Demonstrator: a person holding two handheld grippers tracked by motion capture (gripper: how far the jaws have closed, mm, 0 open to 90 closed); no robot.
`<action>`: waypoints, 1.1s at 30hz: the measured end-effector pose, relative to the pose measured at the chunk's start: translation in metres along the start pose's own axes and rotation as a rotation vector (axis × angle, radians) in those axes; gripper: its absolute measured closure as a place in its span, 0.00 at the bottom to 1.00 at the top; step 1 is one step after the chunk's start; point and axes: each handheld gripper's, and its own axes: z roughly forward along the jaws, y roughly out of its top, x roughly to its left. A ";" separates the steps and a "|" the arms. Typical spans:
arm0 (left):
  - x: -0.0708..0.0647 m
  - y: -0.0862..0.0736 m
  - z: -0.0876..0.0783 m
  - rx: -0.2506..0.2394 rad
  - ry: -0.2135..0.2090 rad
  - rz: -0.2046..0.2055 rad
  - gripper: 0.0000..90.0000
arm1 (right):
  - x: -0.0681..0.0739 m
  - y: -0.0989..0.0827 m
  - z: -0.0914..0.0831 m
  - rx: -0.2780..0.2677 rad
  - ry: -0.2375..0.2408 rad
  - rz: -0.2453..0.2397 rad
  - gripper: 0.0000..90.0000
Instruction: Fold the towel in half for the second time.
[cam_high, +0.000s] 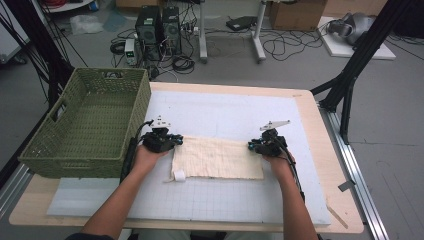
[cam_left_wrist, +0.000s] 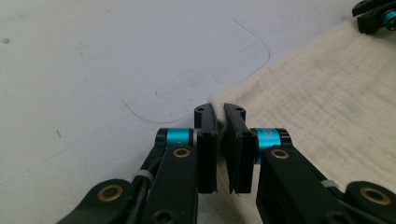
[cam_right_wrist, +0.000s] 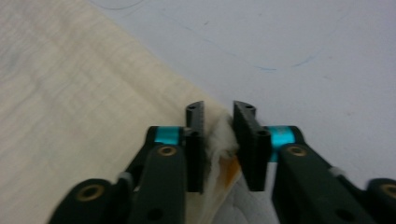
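At the far left of the table (cam_high: 320, 150) sits a green woven basket (cam_high: 87, 122), its near wall just beside my left forearm. My left gripper (cam_high: 172, 141) comes next, pointing right at the far left corner of the cream cloth (cam_high: 217, 157). In the left gripper view its jaws stand nearly together with that corner of the cloth (cam_left_wrist: 327, 98) pinched between them, the fabric bunched up in the narrow gap, so I have it clamped there.

The cloth lies flat on the pale gridded mat (cam_high: 225, 200), a wide rectangle stretched between my two hands, with a small white tag (cam_high: 178, 175) poking out at its near left corner.

At the cloth's far right corner is my right gripper (cam_high: 254, 146), pointing left. In the right gripper view the cloth (cam_right_wrist: 70, 93) spreads away to the left, and its corner is gathered into a puckered fold between the jaws, which press on it from both sides. Both far corners are gripped, and the cloth rests on the mat.
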 end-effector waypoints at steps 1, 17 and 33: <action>0.000 0.000 0.000 0.003 0.000 0.001 0.93 | 0.001 0.001 0.000 0.004 0.004 -0.017 0.93; -0.006 0.005 -0.014 -0.132 0.009 0.024 0.93 | 0.011 0.004 -0.019 -0.129 -0.099 -0.115 0.94; -0.014 -0.007 -0.027 -0.163 -0.025 0.028 0.93 | 0.022 -0.001 -0.032 -0.163 -0.094 -0.161 0.93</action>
